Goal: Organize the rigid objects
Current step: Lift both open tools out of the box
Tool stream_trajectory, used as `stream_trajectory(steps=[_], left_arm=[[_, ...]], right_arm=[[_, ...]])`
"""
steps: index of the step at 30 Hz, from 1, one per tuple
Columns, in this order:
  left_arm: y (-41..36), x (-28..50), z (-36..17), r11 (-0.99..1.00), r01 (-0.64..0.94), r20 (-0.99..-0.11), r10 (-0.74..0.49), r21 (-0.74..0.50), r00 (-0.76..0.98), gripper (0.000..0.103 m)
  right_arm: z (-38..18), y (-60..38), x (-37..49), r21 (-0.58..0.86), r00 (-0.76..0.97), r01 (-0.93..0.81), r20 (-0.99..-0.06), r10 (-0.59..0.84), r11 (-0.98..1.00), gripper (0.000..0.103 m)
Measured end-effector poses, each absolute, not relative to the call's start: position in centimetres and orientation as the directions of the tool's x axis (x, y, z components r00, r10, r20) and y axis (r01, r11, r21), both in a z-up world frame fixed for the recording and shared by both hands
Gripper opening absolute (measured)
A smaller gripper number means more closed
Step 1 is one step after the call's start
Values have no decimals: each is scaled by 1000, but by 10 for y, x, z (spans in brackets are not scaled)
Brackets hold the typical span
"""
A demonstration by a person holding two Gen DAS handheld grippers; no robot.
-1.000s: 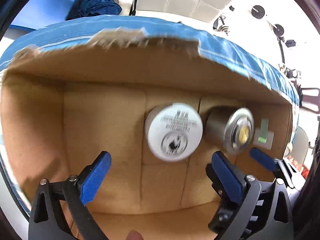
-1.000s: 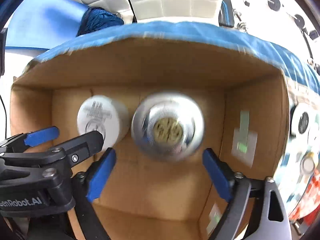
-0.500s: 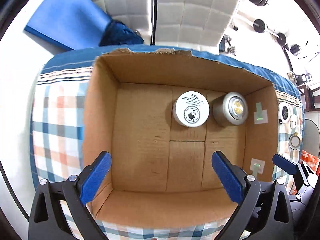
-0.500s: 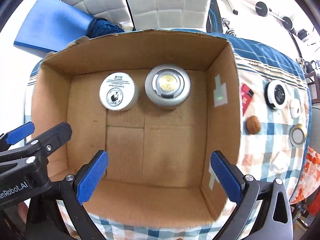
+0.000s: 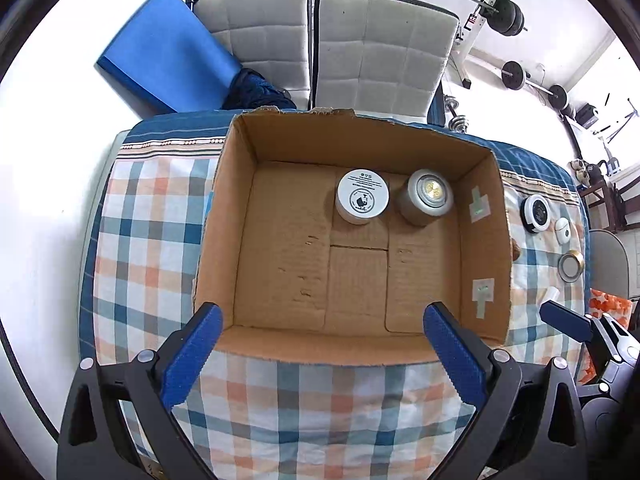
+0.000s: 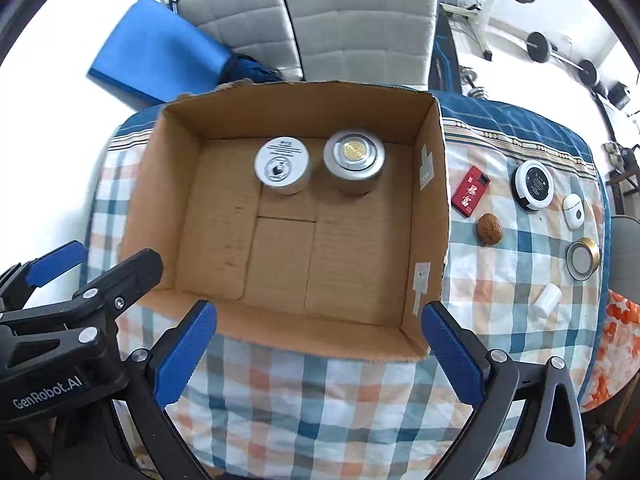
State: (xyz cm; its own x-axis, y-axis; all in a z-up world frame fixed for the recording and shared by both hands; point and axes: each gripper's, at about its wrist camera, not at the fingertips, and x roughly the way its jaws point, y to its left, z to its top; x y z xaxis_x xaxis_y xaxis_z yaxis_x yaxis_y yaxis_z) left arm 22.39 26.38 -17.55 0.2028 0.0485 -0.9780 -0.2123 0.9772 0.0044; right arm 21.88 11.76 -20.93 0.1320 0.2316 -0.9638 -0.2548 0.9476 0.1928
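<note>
An open cardboard box (image 5: pixel 224 216) (image 6: pixel 432 184) sits on a checked tablecloth. At its far side stand a white jar (image 5: pixel 362 196) (image 6: pixel 283 164) and a silver puck light (image 5: pixel 426 197) (image 6: pixel 354 160), side by side. My left gripper (image 5: pixel 320 356) is open and empty, above the box's near edge. My right gripper (image 6: pixel 320 356) is open and empty, also at the near edge. Right of the box lie a red case (image 6: pixel 470 190), a walnut (image 6: pixel 490 229), a round black-and-white disc (image 6: pixel 534 184) (image 5: pixel 536 213), a white earbud case (image 6: pixel 573 210), a gold-rimmed lid (image 6: pixel 583 258) (image 5: pixel 571 266) and a small white cylinder (image 6: pixel 546 300).
Two grey padded chairs (image 5: pixel 320 52) stand behind the table. A blue mat (image 5: pixel 164 64) leans at the back left. Barbell weights (image 5: pixel 512 76) are at the back right. An orange cushion (image 6: pixel 616 340) lies at the right edge.
Both grippers have pulled up and back out of the box, from close over the jar and light to above its near edge. The jar and light stay put.
</note>
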Motion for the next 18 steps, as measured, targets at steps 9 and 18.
stream_trajectory(steps=[9, 18], left_arm=[[203, 225, -143, 985, -175, -965, 42, -5, 259, 103], [71, 279, -152, 999, -5, -964, -32, -35, 263, 103]], right_arm=[[-186, 57, 220, 247, 138, -222, -950, 281, 943, 103], [-197, -90, 270, 134, 171, -51, -975, 141, 990, 103]])
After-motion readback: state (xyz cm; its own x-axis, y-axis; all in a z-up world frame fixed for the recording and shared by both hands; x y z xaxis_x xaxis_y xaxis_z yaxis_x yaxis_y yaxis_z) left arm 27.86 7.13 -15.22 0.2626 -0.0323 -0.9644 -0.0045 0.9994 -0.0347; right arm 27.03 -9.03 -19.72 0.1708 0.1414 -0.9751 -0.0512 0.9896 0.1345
